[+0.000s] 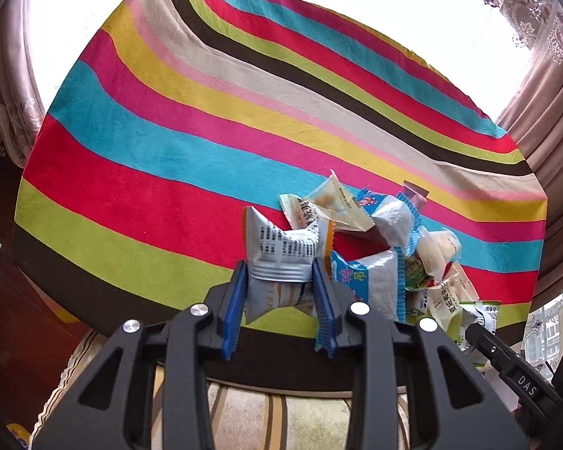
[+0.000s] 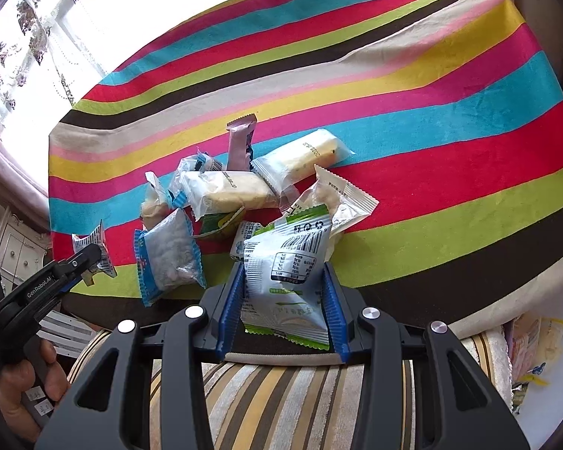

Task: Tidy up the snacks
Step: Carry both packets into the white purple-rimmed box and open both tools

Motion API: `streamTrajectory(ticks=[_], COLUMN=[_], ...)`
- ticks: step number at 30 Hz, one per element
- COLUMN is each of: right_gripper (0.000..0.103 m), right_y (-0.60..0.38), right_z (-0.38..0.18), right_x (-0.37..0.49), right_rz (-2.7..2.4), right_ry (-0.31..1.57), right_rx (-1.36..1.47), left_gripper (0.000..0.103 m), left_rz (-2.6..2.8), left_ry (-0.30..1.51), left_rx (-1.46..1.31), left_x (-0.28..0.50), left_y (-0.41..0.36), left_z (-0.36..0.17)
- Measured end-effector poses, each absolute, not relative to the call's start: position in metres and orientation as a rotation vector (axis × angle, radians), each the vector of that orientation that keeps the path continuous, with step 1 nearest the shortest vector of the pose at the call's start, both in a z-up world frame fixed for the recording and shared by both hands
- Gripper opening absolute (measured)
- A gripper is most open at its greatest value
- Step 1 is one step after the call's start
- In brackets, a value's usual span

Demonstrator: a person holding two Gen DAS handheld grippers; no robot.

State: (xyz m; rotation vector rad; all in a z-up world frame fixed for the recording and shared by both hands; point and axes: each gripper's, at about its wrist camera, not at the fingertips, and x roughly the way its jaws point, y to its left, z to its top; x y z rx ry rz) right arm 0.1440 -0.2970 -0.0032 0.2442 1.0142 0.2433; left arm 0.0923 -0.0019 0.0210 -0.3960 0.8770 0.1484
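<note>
Over striped cloth [image 1: 169, 120], left gripper [image 1: 279, 288] clamps a crinkled silver-white snack packet [image 1: 281, 251]; right gripper [image 2: 285, 300] clamps a green-edged white snack pouch [image 2: 285, 266].

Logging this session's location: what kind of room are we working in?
Most likely a home living room or bedroom: patterned lace curtains over a bright window, an ornate white cabinet, and a table under a striped cloth holding the snack pile.

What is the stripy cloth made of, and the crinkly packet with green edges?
The stripy cloth looks like soft, matte, fuzzy fabric, maybe fleece or towelling: no shine, gentle folds. The packet with green edges, pinched in the right gripper, looks like thin glossy plastic film: it crinkles, glints, and has zigzag sealed ends.
</note>
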Motion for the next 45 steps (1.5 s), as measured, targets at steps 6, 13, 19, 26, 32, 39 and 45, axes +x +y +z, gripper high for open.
streamTrajectory(ticks=[6,13,19,26,32,39,45], right_gripper=[0.04,0.04,0.04,0.04,0.04,0.04,0.041], right_y=[-0.324,-0.367,-0.412,-0.471,-0.522,-0.574,-0.615], right_z=[0.006,0.012,0.013,0.003,-0.008,-0.018,-0.022], right_x=[0.132,0.122,0.112,0.097,0.084,0.07,0.06], right_rz=[0.251,0.228,0.181,0.104,0.025,-0.048,-0.11], right_ry=[0.992,0.963,0.94,0.93,0.927,0.919,0.908], right_rx=[0.296,0.352,0.386,0.431,0.47,0.509,0.536], left_gripper=[0.034,0.034,0.034,0.034,0.034,0.035,0.035], left_rz=[0.099,0.017,-0.077,-0.211,-0.332,-0.446,-0.524], left_ry=[0.878,0.894,0.921,0.958,0.99,1.04,1.057], left_rx=[-0.357,-0.296,-0.245,-0.19,-0.138,-0.072,-0.021], left_x=[0.084,0.083,0.085,0.086,0.086,0.086,0.085], left_y=[-0.035,-0.087,-0.142,-0.213,-0.275,-0.339,-0.386], left_z=[0.032,0.04,0.039,0.037,0.033,0.02,0.015])
